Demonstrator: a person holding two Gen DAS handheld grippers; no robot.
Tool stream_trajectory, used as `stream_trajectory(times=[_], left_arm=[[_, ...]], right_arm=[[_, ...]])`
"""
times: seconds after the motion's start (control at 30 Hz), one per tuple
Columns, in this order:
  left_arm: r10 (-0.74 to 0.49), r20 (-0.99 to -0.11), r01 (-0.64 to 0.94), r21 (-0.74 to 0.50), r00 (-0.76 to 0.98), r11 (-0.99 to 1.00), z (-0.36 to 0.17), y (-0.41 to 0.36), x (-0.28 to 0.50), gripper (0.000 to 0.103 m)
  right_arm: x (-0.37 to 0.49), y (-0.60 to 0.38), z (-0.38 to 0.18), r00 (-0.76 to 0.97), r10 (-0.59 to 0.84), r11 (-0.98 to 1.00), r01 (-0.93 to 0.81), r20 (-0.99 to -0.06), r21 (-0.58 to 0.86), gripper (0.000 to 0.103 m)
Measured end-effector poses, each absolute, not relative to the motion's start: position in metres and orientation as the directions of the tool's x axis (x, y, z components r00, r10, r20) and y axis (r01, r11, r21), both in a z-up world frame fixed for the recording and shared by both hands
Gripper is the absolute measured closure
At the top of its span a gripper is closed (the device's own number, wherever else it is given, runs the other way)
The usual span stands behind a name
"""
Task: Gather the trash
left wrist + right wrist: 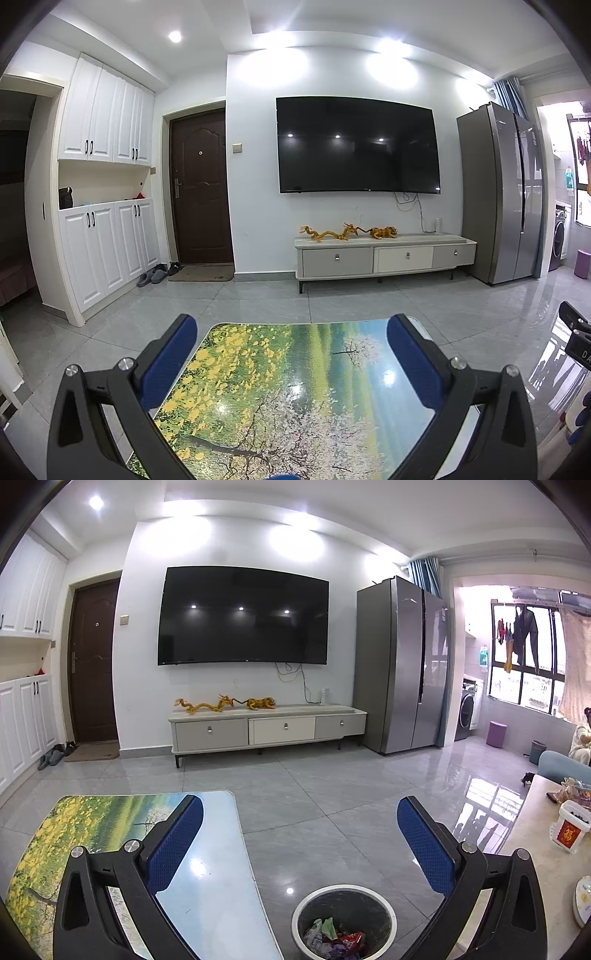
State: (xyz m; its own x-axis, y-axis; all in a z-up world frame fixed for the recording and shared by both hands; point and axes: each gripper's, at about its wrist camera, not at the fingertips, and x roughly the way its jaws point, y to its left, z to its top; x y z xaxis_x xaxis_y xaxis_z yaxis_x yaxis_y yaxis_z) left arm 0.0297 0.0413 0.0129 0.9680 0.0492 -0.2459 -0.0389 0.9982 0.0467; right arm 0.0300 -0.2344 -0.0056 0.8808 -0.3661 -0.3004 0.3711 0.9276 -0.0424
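A round bin [341,893] with a white rim stands on the floor below my right gripper [300,825]; crumpled wrappers [332,938], green, red and white, lie inside it. My right gripper is open, its blue pads empty, hanging above the bin and the floor. My left gripper [291,347] is open too, held over a small table [280,406] printed with a flowering landscape. No trash shows on the table top. The same table [218,886] lies left of the bin in the right wrist view.
A pale counter [532,849] at the right carries a white container with a red label [567,829] and snack packets. A TV stand [266,731], fridge [402,664], white cabinets [107,251] and a door [201,188] line the far wall. A person sits at far right [581,738].
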Motion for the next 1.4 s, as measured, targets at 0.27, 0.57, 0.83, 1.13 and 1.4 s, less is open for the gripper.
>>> stream_trajectory(times=[0.27,0.57,0.83,1.13,1.4], left_arm=[[0.052,-0.248,-0.041,0.049,0.967,0.998,0.012,0.043,0.029,0.0],[0.057,-0.246,-0.047,0.047,0.968,0.998,0.013,0.047,0.03,0.0],[0.057,-0.246,-0.047,0.047,0.968,0.998,0.013,0.047,0.03,0.0],[0.057,-0.246,-0.047,0.045,0.968,0.998,0.012,0.048,0.03,0.0],[0.051,-0.246,-0.042,0.043,0.968,0.998,0.011,0.048,0.028,0.0]], right_arm=[[0.029,-0.233,-0.007,0.882,-0.361,0.93,0.363,-0.303,-0.053,0.0],[0.028,-0.229,-0.008,0.884,-0.357,0.933,0.356,-0.301,-0.058,0.0],[0.029,-0.226,-0.009,0.885,-0.357,0.933,0.355,-0.3,-0.063,0.0],[0.027,-0.225,-0.009,0.883,-0.366,0.929,0.363,-0.293,-0.067,0.0],[0.025,-0.224,-0.01,0.884,-0.368,0.929,0.365,-0.289,-0.068,0.0]])
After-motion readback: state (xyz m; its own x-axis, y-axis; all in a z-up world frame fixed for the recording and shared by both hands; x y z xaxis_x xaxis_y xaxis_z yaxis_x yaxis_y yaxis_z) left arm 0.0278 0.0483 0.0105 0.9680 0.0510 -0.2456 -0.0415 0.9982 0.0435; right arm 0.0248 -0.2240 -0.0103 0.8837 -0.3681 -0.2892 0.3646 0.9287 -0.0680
